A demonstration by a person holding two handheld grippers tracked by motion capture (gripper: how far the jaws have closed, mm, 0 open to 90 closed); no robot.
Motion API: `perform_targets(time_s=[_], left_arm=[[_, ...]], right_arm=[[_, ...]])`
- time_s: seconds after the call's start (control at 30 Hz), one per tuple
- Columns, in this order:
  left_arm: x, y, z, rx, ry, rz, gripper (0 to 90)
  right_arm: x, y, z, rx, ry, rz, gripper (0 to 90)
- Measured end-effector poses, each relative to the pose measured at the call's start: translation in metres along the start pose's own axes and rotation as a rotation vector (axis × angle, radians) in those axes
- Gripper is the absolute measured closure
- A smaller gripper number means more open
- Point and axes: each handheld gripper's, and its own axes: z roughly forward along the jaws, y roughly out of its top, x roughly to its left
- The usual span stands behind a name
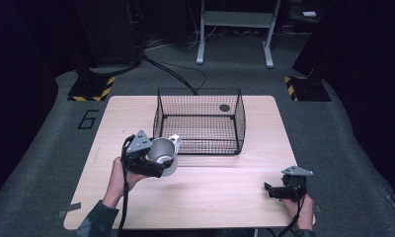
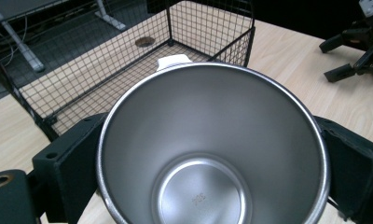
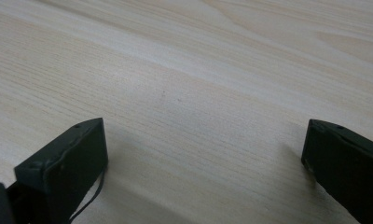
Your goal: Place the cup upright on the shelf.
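High view: light wooden table [image 1: 195,197] on grey carpet. Black wire basket [image 1: 199,121] toward the table's far side, near the middle, a dark round spot on its floor at the far right corner. Left gripper [image 1: 158,160] just in front of the basket's near left corner, jaws clamped on a steel cup [image 1: 162,155], which is tipped with its mouth toward the camera. Right gripper [image 1: 272,190] at the table's near right corner, well apart from the cup, jaws pointing left.

Left gripper view: cup [image 2: 212,149] between the two black jaws, one on each side of its wall, inside empty and shiny. A small white part shows just past the rim. Basket [image 2: 128,74] just beyond. Other gripper [image 2: 357,51] at upper right.

Right gripper view: jaws spread wide, nothing between them, low over bare table [image 3: 198,93].
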Motion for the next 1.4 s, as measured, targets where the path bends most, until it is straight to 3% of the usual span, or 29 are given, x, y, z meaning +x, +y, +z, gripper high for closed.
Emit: perform_targets(time_s=[0.53, 0.9, 1.4], left_arm=[[0.011, 0.033, 0.012, -0.031, -0.03, 0.005, 6.1], [0.022, 0.054, 0.022, -0.04, -0.023, 0.011, 6.1], [0.034, 0.082, 0.047, -0.044, -0.009, 0.031, 6.1]], right_arm=[[0.0, 0.0, 0.0, 0.0, 0.0, 0.0, 0.0], [0.0, 0.0, 0.0, 0.0, 0.0, 0.0, 0.0], [0.0, 0.0, 0.0, 0.0, 0.0, 0.0, 0.0]])
